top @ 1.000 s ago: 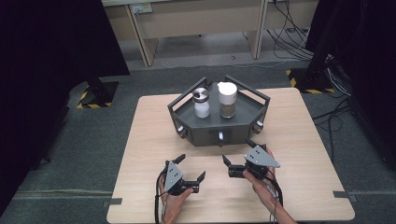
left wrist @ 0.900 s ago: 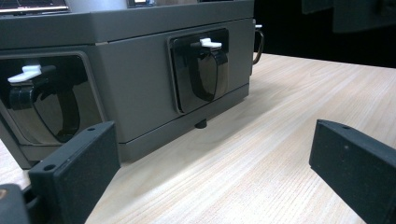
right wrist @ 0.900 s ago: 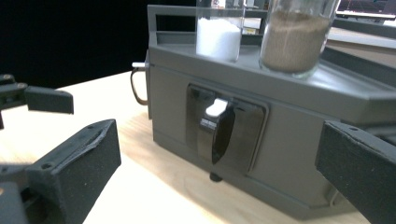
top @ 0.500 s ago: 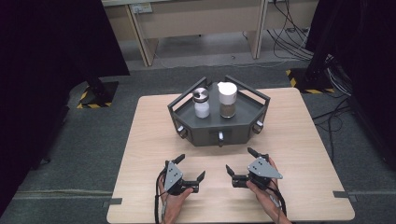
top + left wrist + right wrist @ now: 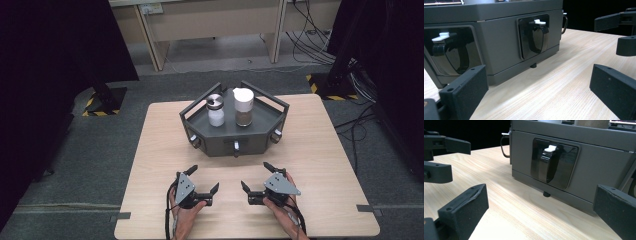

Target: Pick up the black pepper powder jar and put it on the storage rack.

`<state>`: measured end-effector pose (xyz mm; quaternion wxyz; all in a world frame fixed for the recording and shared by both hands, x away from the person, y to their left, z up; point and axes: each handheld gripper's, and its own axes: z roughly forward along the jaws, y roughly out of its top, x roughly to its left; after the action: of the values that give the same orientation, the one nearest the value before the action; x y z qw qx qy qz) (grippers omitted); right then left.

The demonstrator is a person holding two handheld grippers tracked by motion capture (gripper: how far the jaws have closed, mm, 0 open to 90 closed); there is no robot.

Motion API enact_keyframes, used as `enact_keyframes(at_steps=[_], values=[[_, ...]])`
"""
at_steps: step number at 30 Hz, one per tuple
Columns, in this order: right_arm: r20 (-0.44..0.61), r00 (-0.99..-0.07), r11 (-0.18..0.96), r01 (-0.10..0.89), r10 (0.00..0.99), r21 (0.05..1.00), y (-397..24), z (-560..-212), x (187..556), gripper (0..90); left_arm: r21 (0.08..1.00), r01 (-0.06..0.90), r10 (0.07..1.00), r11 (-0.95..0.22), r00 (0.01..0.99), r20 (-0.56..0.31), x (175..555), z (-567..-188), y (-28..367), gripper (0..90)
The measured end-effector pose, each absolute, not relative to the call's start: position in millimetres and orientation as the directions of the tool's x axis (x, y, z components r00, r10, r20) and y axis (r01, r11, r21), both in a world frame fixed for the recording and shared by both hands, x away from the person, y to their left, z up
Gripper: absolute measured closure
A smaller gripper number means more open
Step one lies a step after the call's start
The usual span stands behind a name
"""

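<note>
Light wooden table (image 5: 320,150) on grey carpet (image 5: 100,165); black curtains (image 5: 55,60); cables (image 5: 310,45) beyond.

No legible text, label, brand or number was found on the grey tray (image 5: 235,137), on its two jars (image 5: 216,110), or on the bench (image 5: 320,150). Yellow-black hazard striping marked the floor stand bases (image 5: 102,105); it carried no wording.

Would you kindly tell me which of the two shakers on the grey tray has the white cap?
The taller shaker, with brown contents, standing on the right of the tray; the shorter white-filled shaker beside it has a metal cap.
</note>
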<state>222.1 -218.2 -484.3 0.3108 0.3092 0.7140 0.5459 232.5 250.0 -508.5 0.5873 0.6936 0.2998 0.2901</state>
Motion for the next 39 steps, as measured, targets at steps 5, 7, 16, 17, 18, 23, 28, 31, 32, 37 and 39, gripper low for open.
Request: enact_keyframes(at_steps=[5, 7, 16, 17, 18, 23, 28, 31, 32, 37, 39], values=[[-0.107, -0.617, 0.214, 0.103, 0.78, 0.971, -218.2, -485.1, 222.1, 0.3, 0.989, 0.075, 0.756, -0.127, 0.652, 0.047, 232.3, -508.8, 250.1, 1.3], [-0.107, -0.617, 0.213, 0.101, 0.779, 0.972, -218.7, -485.4, 222.2, 0.4, 0.989, 0.078, 0.759, -0.122, 0.65, 0.043, 231.8, -509.0, 250.4, 1.3], [-0.104, -0.619, 0.209, 0.1, 0.778, 0.973, -220.0, -485.1, 223.5, 0.4, 0.99, 0.078, 0.768, -0.114, 0.639, 0.038, 228.4, -509.6, 252.5, 1.3], [-0.105, -0.62, 0.21, 0.099, 0.778, 0.973, -220.1, -485.1, 223.5, 0.3, 0.99, 0.077, 0.768, -0.116, 0.639, 0.04, 228.1, -509.4, 252.3, 1.3], [-0.105, -0.62, 0.21, 0.099, 0.777, 0.973, -220.2, -485.1, 223.6, 0.3, 0.99, 0.077, 0.768, -0.116, 0.639, 0.041, 228.2, -509.4, 252.0, 1.3], [-0.099, -0.617, 0.205, 0.103, 0.78, 0.973, -221.2, -485.3, 224.0, 0.3, 0.99, 0.077, 0.767, -0.121, 0.641, 0.044, 228.4, -509.1, 251.4, 1.3], [-0.1, -0.616, 0.206, 0.103, 0.781, 0.973, -221.7, -484.3, 222.4, 0.4, 0.99, 0.07, 0.767, -0.122, 0.639, 0.05, 226.6, -508.9, 251.4, 1.3], [-0.101, -0.616, 0.205, 0.101, 0.781, 0.974, -221.4, -484.0, 222.3, 0.4, 0.99, 0.07, 0.768, -0.12, 0.638, 0.049, 226.3, -509.0, 251.5, 1.3], [-0.103, -0.616, 0.207, 0.1, 0.781, 0.973, -221.3, -483.9, 222.3, 0.4, 0.99, 0.069, 0.769, -0.12, 0.638, 0.049, 226.4, -508.9, 251.6, 1.3], [-0.099, -0.614, 0.201, 0.099, 0.783, 0.975, -222.9, -483.5, 222.3, 0.3, 0.99, 0.068, 0.769, -0.123, 0.637, 0.052, 226.6, -508.6, 251.2, 1.3], [-0.095, -0.612, 0.196, 0.101, 0.786, 0.975, -223.2, -483.0, 222.0, 0.4, 0.99, 0.067, 0.768, -0.125, 0.638, 0.054, 226.3, -508.7, 251.1, 1.3]])
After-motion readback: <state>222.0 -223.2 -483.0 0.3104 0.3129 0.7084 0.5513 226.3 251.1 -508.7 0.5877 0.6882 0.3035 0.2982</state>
